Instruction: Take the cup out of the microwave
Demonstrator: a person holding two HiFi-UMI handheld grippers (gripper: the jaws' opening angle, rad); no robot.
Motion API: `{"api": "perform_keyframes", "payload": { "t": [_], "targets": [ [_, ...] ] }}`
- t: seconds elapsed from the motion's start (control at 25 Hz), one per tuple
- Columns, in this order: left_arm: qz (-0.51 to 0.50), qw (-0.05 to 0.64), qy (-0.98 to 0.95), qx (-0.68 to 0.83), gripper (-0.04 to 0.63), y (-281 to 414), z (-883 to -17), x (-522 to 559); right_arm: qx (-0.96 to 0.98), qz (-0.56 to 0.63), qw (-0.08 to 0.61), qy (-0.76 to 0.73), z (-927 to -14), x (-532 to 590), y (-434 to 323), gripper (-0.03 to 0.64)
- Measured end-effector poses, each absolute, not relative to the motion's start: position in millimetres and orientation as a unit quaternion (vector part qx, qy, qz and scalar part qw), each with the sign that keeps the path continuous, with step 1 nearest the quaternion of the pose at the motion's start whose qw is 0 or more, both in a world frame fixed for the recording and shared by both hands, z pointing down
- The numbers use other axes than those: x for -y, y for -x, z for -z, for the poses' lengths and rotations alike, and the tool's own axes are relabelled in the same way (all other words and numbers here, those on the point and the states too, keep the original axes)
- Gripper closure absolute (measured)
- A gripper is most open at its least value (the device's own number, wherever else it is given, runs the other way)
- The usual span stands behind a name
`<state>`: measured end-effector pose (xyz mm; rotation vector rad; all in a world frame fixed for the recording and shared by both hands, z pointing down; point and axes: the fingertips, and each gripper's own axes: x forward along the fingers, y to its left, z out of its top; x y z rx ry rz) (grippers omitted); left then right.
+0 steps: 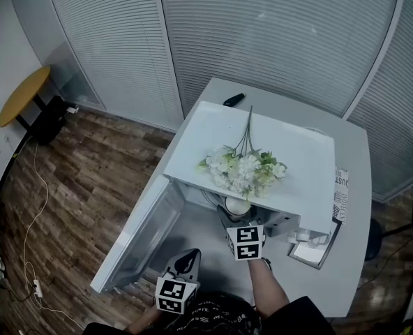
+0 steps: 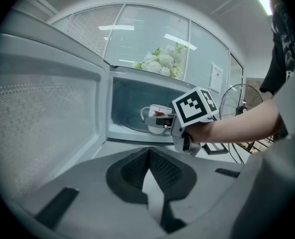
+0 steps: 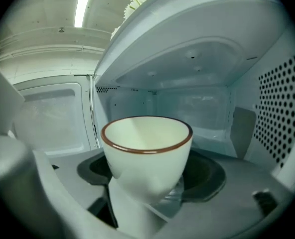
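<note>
The white cup (image 1: 237, 205) with a brown rim (image 3: 146, 153) stands at the mouth of the open white microwave (image 1: 290, 152). My right gripper (image 3: 147, 185) is shut on the cup's lower body, and its jaws reach into the cavity. In the left gripper view the cup (image 2: 154, 111) has its handle on the left, and the right gripper (image 2: 162, 118) grips it from the front. My left gripper (image 1: 188, 260) hangs back in front of the microwave door (image 1: 140, 239), shut on nothing (image 2: 148, 156).
Artificial white flowers (image 1: 245, 169) lie on the microwave's top. The door swings out to the left. On the white table (image 1: 353, 152) are a black object (image 1: 233, 100), a printed paper (image 1: 340, 194) and a flat tray (image 1: 311, 251). A fan (image 2: 239, 101) stands at the right.
</note>
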<state>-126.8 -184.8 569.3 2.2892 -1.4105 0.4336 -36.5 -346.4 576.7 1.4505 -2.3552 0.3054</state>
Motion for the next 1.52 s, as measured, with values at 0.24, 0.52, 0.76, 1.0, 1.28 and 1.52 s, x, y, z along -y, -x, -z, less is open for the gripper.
{"api": "perform_keyframes", "payload": {
  "t": [0.24, 0.52, 0.76, 1.0, 1.28, 1.52],
  "targets": [
    [-0.15, 0.204, -0.822, 0.51, 0.591, 127, -567, 183, 0.836, -0.105, 0.179, -0.508, -572, 334, 37, 0.215],
    [-0.142, 0.204, -0.824, 0.51, 0.591, 124, -564, 178, 0.843, -0.102, 0.178, -0.497, -566, 316, 41, 0.215],
    [-0.135, 0.207, -0.825, 0.509, 0.591, 123, -564, 176, 0.842, -0.103, 0.179, -0.498, -565, 300, 40, 0.215],
    [-0.132, 0.204, -0.828, 0.506, 0.591, 122, -562, 178, 0.839, -0.11, 0.183, -0.5, -567, 281, 36, 0.215],
    [-0.128, 0.203, -0.837, 0.493, 0.591, 113, -560, 177, 0.833, -0.119, 0.18, -0.51, -568, 261, 27, 0.215],
    [-0.127, 0.198, -0.842, 0.486, 0.591, 109, -563, 178, 0.826, -0.121, 0.176, -0.522, -563, 243, 19, 0.215]
  ]
}}
